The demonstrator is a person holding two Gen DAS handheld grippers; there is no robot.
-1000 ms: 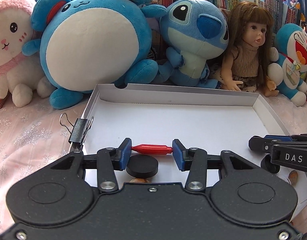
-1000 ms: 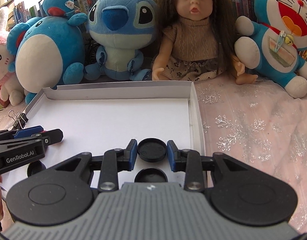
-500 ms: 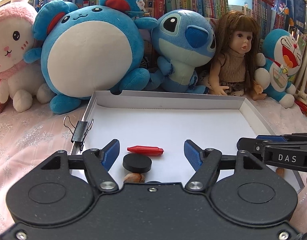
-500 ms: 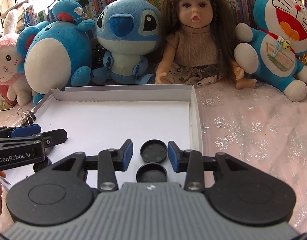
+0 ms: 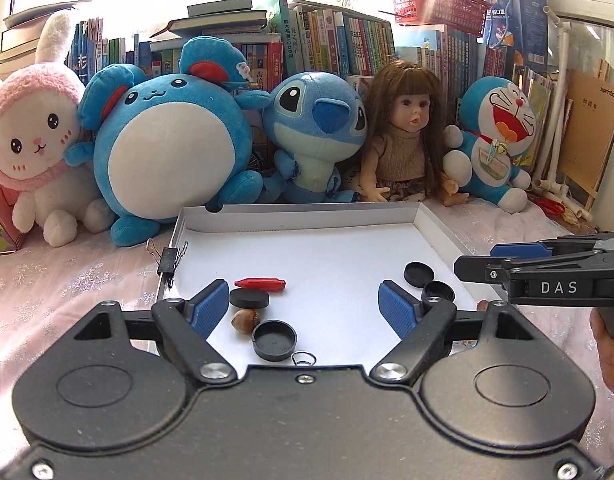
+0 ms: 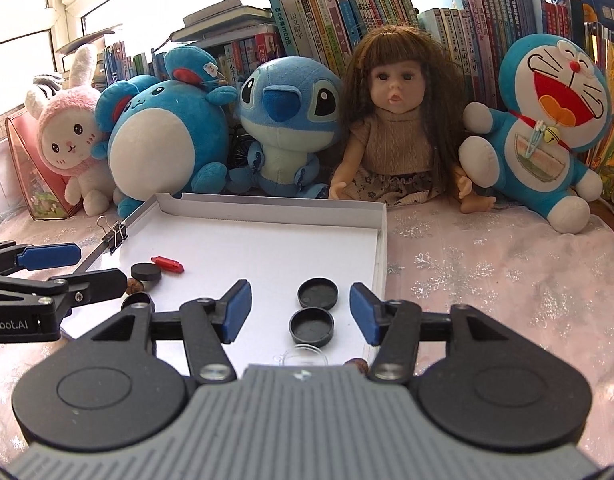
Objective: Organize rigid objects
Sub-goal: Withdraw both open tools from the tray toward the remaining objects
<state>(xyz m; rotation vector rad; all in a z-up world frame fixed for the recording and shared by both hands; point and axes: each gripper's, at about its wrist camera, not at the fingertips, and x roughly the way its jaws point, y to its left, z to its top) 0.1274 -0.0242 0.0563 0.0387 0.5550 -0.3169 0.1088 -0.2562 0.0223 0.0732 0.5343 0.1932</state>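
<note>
1. Red crayon lies in the white tray, beside a black disc and a nut.
2. Two black caps sit near the tray's right wall.
3. Left claw is opening, nothing between its pads.
4. Right claw is opening, clear of the caps.
5. Plush toys and a doll line the far edge.
</note>
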